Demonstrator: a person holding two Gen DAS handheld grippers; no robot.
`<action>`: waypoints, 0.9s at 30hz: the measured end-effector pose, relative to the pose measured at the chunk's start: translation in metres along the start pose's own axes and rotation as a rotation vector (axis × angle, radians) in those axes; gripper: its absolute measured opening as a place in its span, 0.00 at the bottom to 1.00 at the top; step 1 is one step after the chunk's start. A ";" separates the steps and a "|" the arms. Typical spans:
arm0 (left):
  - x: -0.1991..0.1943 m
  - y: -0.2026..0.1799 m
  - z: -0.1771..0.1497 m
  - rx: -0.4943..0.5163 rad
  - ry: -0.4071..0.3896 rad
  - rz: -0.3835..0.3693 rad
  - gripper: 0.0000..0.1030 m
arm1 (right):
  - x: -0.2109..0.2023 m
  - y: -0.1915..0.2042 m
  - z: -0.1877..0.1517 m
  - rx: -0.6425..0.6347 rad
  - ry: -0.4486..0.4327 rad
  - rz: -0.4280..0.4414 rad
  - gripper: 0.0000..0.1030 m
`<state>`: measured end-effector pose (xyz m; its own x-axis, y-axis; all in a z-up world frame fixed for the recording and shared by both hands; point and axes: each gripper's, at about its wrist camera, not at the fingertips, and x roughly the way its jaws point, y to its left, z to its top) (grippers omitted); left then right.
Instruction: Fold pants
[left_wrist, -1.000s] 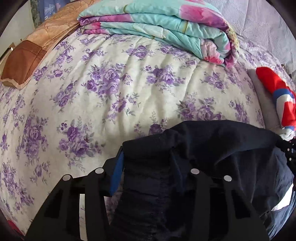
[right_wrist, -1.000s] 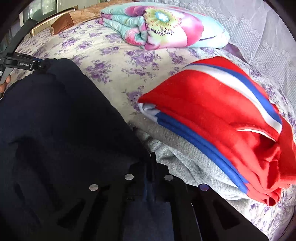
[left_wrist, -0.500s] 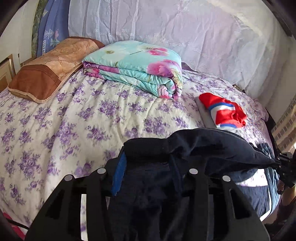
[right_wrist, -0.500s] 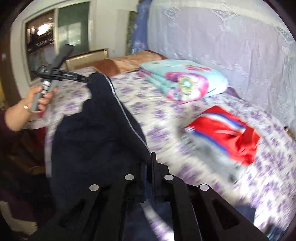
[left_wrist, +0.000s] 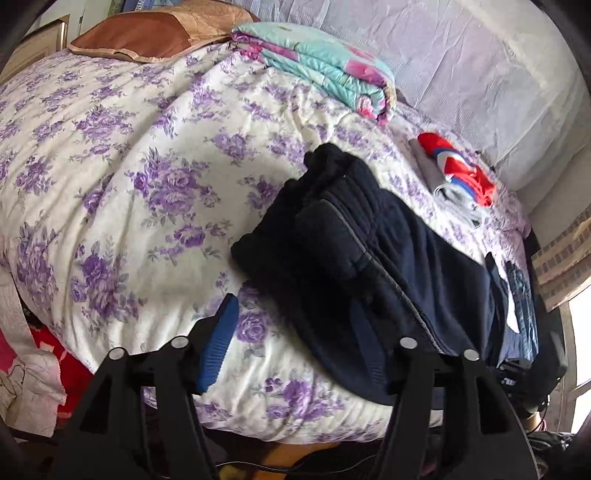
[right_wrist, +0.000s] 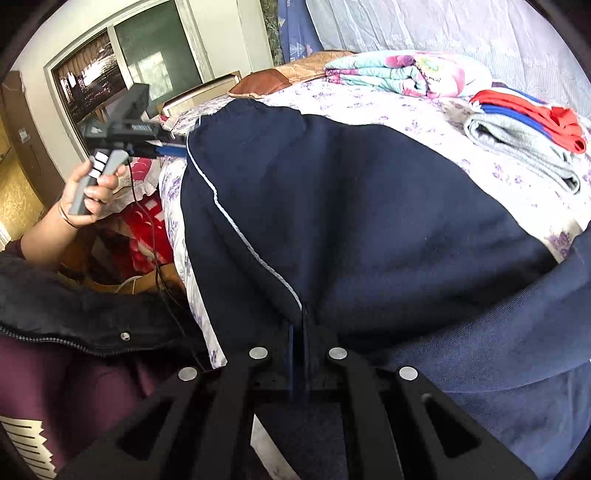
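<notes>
My left gripper (left_wrist: 291, 343) has just been opening — nothing between its jaws; my right gripper (right_wrist: 300, 325) pinches the dark navy fleece pants (right_wrist: 369, 206) on the purple-flowered bedspread (left_wrist: 129, 177).

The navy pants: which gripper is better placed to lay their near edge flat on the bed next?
The right gripper: its fingers are shut on the navy pants. The left gripper has just opened and holds nothing.

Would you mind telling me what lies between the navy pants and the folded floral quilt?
Only bare purple-flowered bedspread separates the pants from the quilt, seen in the left wrist view.
</notes>
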<state>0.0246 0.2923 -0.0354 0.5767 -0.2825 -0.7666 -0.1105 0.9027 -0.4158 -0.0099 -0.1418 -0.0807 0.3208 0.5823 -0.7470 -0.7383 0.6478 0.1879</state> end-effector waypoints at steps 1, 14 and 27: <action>-0.003 -0.002 0.003 -0.017 -0.011 -0.014 0.65 | -0.001 0.001 0.001 -0.002 -0.003 -0.001 0.05; 0.000 0.018 -0.007 -0.250 0.047 -0.073 0.65 | -0.001 -0.005 -0.002 0.038 -0.031 0.008 0.05; 0.039 -0.036 0.015 -0.156 0.031 0.003 0.63 | 0.001 -0.003 -0.005 0.040 -0.036 -0.004 0.05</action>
<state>0.0632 0.2540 -0.0430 0.5515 -0.2922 -0.7813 -0.2378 0.8427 -0.4830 -0.0099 -0.1458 -0.0854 0.3451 0.5966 -0.7245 -0.7129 0.6688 0.2111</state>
